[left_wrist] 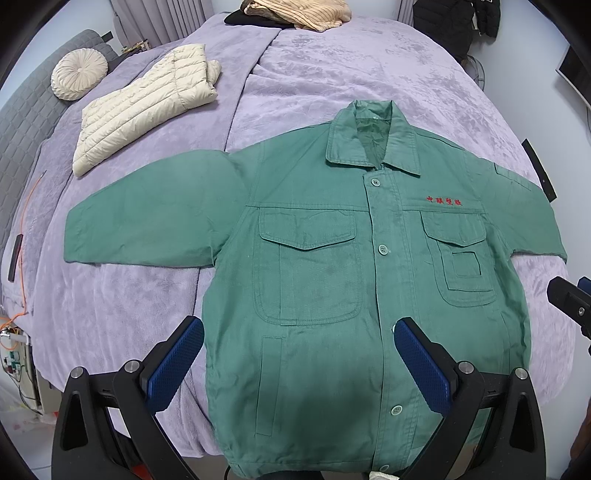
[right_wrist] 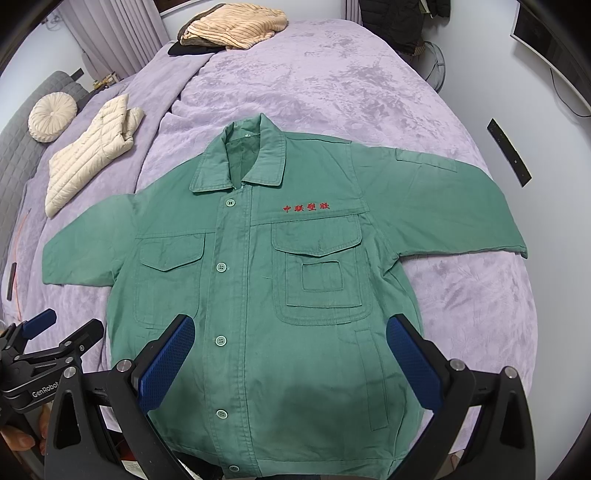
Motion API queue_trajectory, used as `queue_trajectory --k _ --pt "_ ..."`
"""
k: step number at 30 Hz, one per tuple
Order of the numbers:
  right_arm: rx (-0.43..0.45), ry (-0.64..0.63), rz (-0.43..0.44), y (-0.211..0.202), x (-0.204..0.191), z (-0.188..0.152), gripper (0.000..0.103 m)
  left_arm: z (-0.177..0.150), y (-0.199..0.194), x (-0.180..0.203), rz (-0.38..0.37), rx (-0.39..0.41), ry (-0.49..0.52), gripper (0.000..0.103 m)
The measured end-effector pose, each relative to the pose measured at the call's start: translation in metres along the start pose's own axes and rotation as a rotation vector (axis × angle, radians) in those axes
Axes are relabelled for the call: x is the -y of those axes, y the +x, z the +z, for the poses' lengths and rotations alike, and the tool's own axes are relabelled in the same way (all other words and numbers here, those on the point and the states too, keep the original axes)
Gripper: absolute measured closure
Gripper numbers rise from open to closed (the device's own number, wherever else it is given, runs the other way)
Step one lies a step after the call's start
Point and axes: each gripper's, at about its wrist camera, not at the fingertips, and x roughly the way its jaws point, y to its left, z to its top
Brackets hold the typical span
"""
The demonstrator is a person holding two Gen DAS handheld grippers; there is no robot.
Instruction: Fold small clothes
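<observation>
Nearest the lens: left gripper (left_wrist: 299,354), blue pads spread wide, nothing between them, hovering above the hem end of the green jacket (left_wrist: 332,277). Right gripper (right_wrist: 290,350) likewise spread and empty, over the lower front beside the button placket.

Left to right across the purple bedspread (left_wrist: 332,74): round pleated cushion (left_wrist: 78,79) against the grey headboard, cream puffer jacket (left_wrist: 144,107) lying already folded and set aside, then the green jacket face up, buttoned, collar pointing away, both sleeves stretched out sideways. Flat and squared near the bed's edge, probably so the sleeves can be turned in first; no fold yet made on it. Tan ribbed garment (left_wrist: 295,11) piled on something dark at the far end.

Hidden or doubtful: hem cut off by the frame bottom and by the gripper bodies; right sleeve cuff draped over the bed's edge, end out of sight. Red embroidered characters (right_wrist: 306,208) on the chest not read. Small white scrap at the hem, unidentifiable. Wall-side clutter and orange cable at far left blurred by lens distortion.
</observation>
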Motion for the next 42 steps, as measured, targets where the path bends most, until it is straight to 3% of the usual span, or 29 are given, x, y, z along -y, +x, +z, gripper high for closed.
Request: queue_trajectory --k 42 --pt "-0.006 0.0 0.0 0.0044 -0.0014 0.0025 0.0 -0.0068 0.006 0.0035 -0.002 -0.012 0.006 0.0"
